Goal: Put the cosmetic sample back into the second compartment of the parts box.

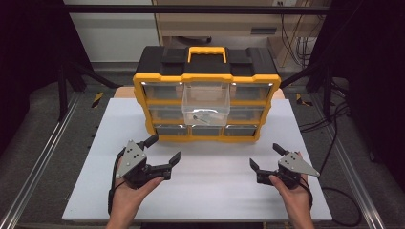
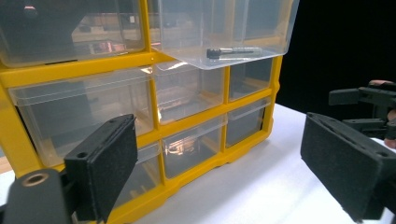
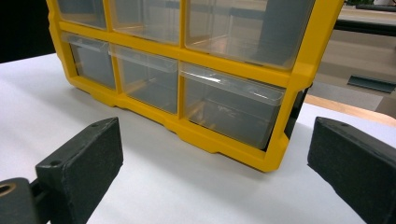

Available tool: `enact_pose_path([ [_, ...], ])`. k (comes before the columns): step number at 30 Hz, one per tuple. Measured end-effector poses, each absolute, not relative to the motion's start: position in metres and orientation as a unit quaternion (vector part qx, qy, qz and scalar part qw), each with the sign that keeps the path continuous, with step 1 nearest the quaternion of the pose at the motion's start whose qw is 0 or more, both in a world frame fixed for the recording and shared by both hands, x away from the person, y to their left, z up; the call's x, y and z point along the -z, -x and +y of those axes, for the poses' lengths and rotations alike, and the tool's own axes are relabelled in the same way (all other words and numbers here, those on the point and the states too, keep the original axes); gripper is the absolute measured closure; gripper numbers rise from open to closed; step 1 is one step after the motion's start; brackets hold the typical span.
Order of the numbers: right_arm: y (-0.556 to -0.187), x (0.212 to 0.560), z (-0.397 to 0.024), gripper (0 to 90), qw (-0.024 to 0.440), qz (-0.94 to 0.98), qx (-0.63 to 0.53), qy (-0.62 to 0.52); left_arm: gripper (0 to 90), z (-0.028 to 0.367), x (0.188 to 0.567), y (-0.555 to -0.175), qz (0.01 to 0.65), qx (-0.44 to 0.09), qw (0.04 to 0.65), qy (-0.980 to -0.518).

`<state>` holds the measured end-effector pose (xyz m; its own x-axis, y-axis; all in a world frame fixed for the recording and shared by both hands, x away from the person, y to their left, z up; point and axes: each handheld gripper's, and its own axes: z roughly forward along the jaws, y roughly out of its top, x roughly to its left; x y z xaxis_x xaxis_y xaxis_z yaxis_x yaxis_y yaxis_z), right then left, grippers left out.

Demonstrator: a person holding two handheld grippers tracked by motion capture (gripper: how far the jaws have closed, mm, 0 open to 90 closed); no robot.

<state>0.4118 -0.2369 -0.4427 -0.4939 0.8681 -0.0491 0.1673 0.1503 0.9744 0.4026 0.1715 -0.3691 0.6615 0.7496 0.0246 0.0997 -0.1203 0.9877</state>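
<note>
A yellow-and-black drawer organizer [image 1: 206, 95] stands on the white table [image 1: 200, 191], its top-middle clear drawer [image 1: 206, 102] pulled out with a bolt [image 2: 233, 51] inside — left gripper [image 1: 162, 150] and right gripper [image 1: 265, 156] both gape wide, empty, just before it.

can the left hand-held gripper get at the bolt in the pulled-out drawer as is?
Probably yes. The left hand-held gripper is open and empty, the drawer sticks out of the organizer with its top open, and nothing lies between them. The bolt rests on its floor.
</note>
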Motion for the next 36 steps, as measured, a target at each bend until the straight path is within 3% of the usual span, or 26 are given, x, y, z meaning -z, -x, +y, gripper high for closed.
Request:
enact_pose_path([
  [12,-0.412,0.443,-0.237,3.4,0.331,0.681,-0.531,-0.381,23.1,0.164,0.365,-0.407,0.315,-0.27,0.589,-0.693],
  [36,-0.411,0.443,-0.236,3.4,0.332,0.682,-0.53,-0.379,76.3,0.154,0.357,-0.402,0.326,-0.251,0.597,-0.689],
])
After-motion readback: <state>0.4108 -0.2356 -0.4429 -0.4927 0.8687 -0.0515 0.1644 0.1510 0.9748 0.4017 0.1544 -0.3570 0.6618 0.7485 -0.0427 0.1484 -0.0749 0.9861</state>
